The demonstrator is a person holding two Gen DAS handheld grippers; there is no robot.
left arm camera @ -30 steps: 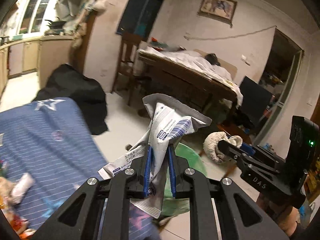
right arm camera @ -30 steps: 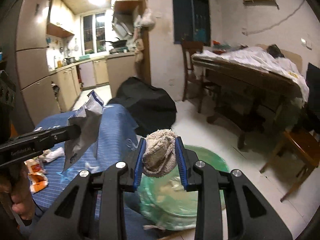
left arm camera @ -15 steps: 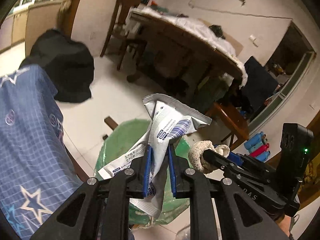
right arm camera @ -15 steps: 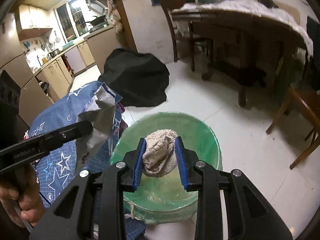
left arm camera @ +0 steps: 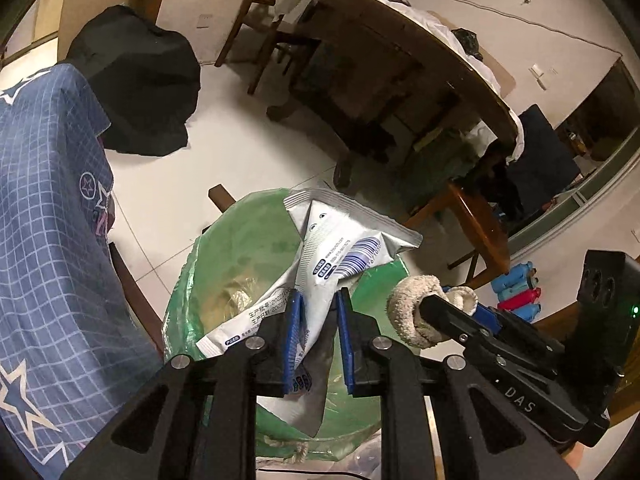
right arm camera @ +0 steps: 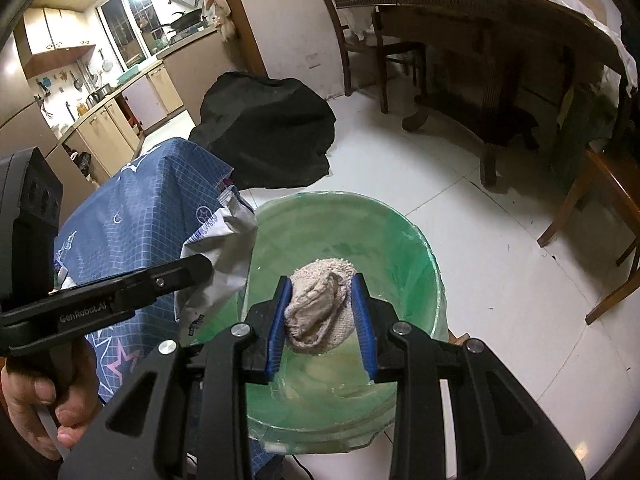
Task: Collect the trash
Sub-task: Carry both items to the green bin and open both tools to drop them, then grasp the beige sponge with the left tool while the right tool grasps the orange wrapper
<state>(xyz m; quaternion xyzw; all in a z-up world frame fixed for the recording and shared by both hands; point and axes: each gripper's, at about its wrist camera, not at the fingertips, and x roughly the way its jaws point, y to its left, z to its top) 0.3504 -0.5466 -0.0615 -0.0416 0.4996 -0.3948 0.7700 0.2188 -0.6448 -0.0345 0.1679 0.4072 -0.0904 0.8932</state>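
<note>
My left gripper (left arm camera: 318,300) is shut on a crumpled silver foil wrapper (left arm camera: 340,244) with a blue barcode, held over the mouth of a bin lined with a green bag (left arm camera: 240,264). My right gripper (right arm camera: 322,284) is shut on a wadded beige cloth rag (right arm camera: 320,312), also hanging above the green-lined bin (right arm camera: 400,240). In the right wrist view the left gripper (right arm camera: 200,266) comes in from the left with the wrapper (right arm camera: 228,240) at the bin's left rim. In the left wrist view the right gripper (left arm camera: 424,304) with the rag (left arm camera: 408,312) sits just right of the wrapper.
A table under a blue star-patterned cloth (left arm camera: 48,240) stands directly left of the bin. A black bag (right arm camera: 268,136) lies on the white tiled floor behind. A large wooden dining table (right arm camera: 480,40), chairs (right arm camera: 600,208) and a stool (left arm camera: 472,220) stand to the right.
Both grippers have moved from above the blue-clothed table down and over the green-lined bin, tilting downward. Wrapper and rag stay gripped throughout.
</note>
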